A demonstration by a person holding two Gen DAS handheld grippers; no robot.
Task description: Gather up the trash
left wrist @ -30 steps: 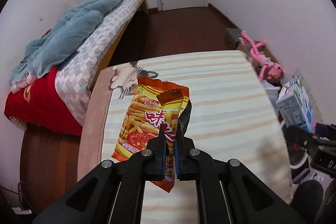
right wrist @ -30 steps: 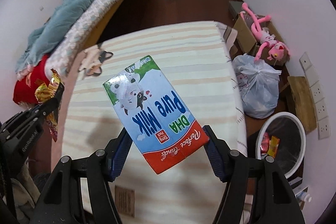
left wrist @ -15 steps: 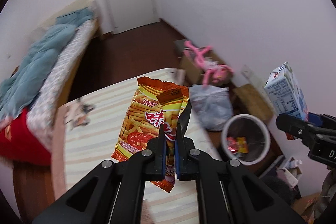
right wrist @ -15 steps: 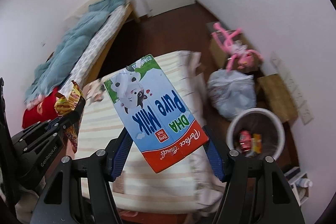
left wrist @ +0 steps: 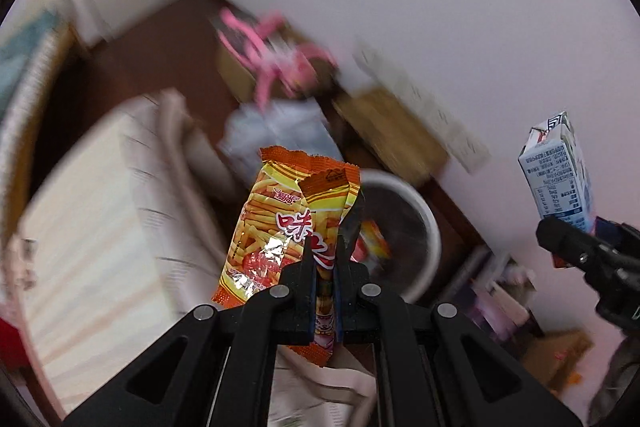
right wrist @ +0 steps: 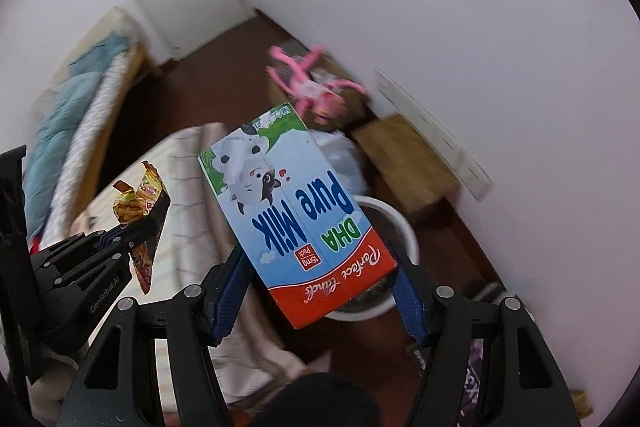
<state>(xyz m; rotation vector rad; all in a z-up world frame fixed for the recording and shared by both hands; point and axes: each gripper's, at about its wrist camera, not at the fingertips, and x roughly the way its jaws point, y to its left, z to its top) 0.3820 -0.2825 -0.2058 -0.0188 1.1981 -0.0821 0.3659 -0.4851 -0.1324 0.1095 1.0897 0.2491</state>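
Left gripper [left wrist: 322,259]: jaws pinched tight on orange snack packet [left wrist: 280,223]. Right gripper [right wrist: 320,283]: half-spread, clamping milk carton [right wrist: 292,211] sides. White bin [left wrist: 420,227] below both.

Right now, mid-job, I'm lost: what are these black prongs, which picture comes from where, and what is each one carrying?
There is no robot arm. A person holds a two-finger gripper in each hand, and each gripper has a wide-angle camera looking along its fingers.

The left camera shows the left gripper shut on an orange snack bag. The right gripper's camera shows the right gripper clamping a milk carton by its sides. Each gripper also appears at the edge of the other's picture.

Below and ahead stands a white-rimmed trash bin with a few wrappers inside. A striped cloth-covered table lies to the left, a pink toy by the wall. The background is blurred.
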